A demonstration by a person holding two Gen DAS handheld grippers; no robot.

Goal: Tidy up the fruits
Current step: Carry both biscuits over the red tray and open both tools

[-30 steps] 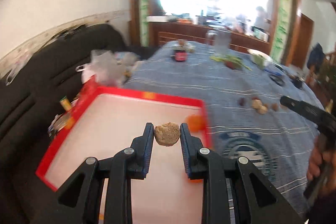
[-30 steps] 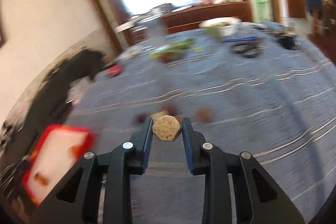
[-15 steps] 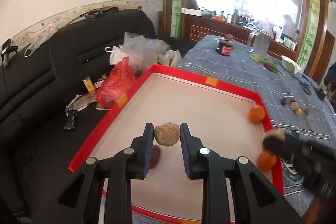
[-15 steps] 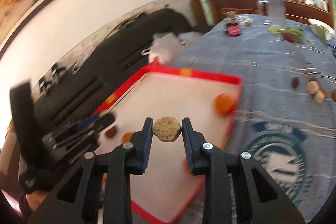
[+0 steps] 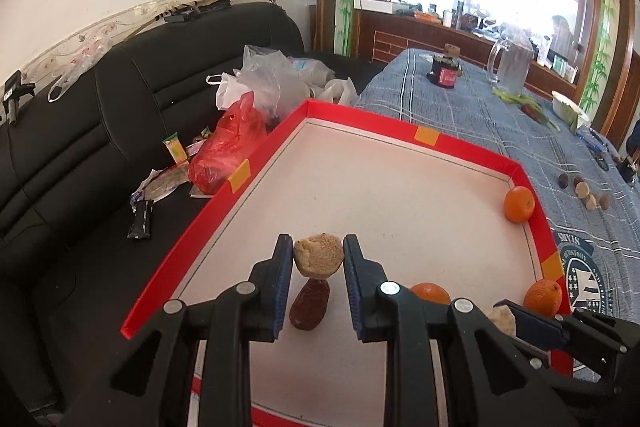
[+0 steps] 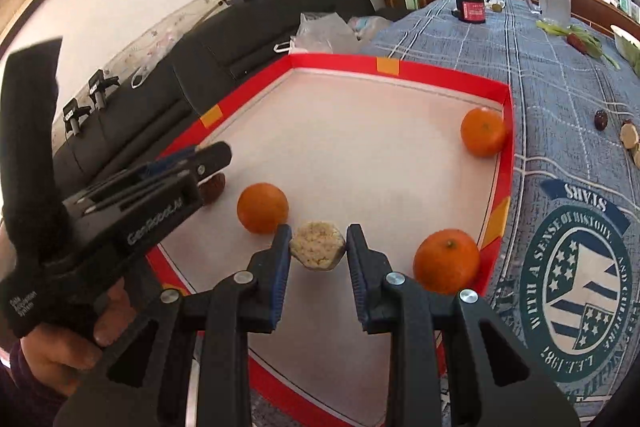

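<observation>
A white tray with a red rim lies on the blue checked tablecloth. My left gripper is shut on a tan crumbly lump, just above a dark brown date on the tray floor. My right gripper is shut on a pale crumbly lump over the tray's near edge. Three oranges sit in the tray. The left gripper shows at the left of the right wrist view, a hand holding it. The right gripper shows at the lower right of the left wrist view.
Several small dark and pale fruits lie loose on the cloth beyond the tray. A glass jug, a dark jar and a bowl stand farther back. A black sofa with plastic bags borders the tray's left side.
Both grippers swung from the tablecloth side to over the tray, the right one much farther. Each keeps its lump. The date and a third orange came into view.
</observation>
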